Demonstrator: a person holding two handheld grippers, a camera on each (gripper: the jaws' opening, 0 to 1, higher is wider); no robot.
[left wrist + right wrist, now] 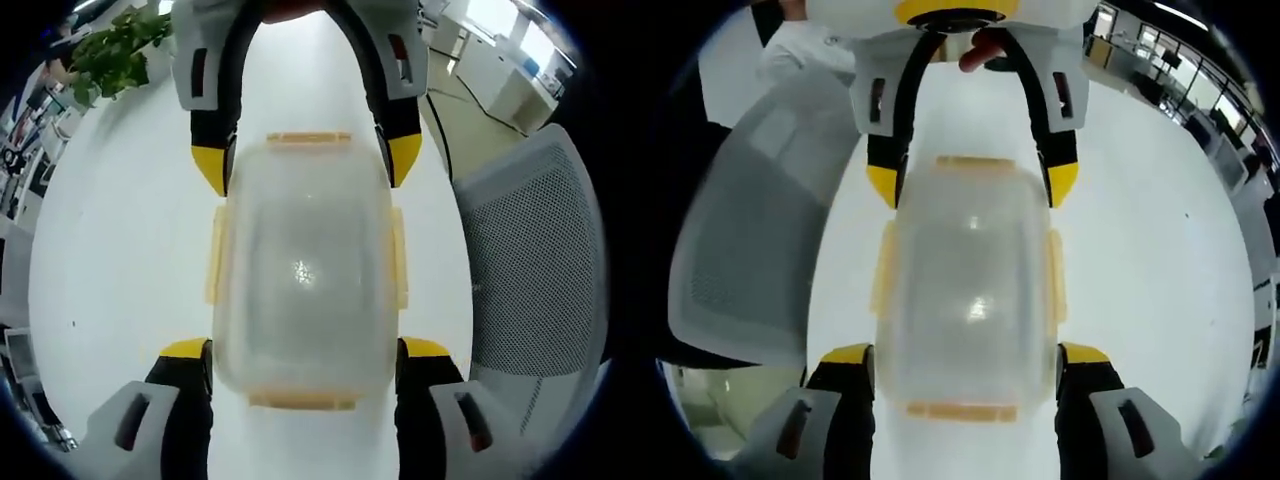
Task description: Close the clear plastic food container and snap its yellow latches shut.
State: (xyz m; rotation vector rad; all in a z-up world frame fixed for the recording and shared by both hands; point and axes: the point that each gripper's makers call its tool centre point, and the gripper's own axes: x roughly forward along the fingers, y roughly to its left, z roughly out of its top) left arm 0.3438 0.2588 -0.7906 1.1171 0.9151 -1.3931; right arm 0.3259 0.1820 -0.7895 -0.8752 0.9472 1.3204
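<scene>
Unmarked clear container [305,270] between both hand-held grippers' jaws.

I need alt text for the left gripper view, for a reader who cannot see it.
A clear rectangular plastic food container with yellow latches sits lid-on on a white table, between the left tool at its near end and the right tool at its far end. A grey mesh chair stands alongside.

A white table [130,250] carries the lidded clear container [305,265] with yellow latches.
</scene>
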